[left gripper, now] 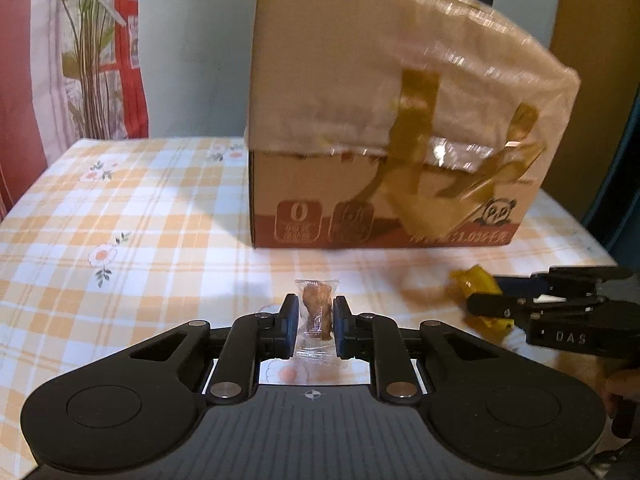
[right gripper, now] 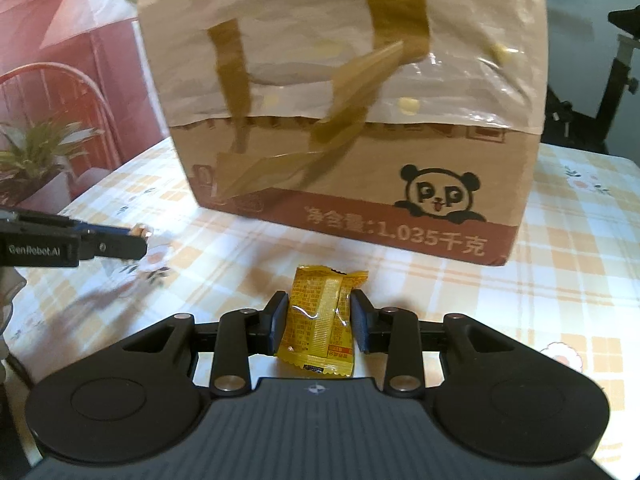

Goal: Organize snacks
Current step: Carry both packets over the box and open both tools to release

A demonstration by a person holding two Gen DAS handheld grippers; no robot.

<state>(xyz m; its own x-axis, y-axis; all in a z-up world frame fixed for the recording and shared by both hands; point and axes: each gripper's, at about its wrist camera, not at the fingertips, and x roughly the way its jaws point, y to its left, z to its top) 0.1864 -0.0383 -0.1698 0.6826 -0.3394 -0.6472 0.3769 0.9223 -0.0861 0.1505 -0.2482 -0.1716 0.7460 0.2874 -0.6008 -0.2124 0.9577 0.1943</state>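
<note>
Yellow foil fills the gap in our right gripper (right gripper: 319, 322): its two fingers are clamped on the long sides of a yellow snack packet (right gripper: 322, 322), which sits upright between them above the checked tablecloth (right gripper: 560, 264). At twelve o'clock from it stands a cardboard box (right gripper: 360, 152) with a plastic bag pulled over its top, brown tape hanging down the front and a panda printed near the lower right corner. Our left gripper (left gripper: 316, 326) has its fingers closed on a brown snack in a clear wrapper (left gripper: 316, 316), held lengthwise between the pads. In the left wrist view the same box sits at about one o'clock, and the right gripper shows at three o'clock with the yellow packet in its tips. A potted plant (right gripper: 36, 156) stands at ten o'clock in the right wrist view.
</note>
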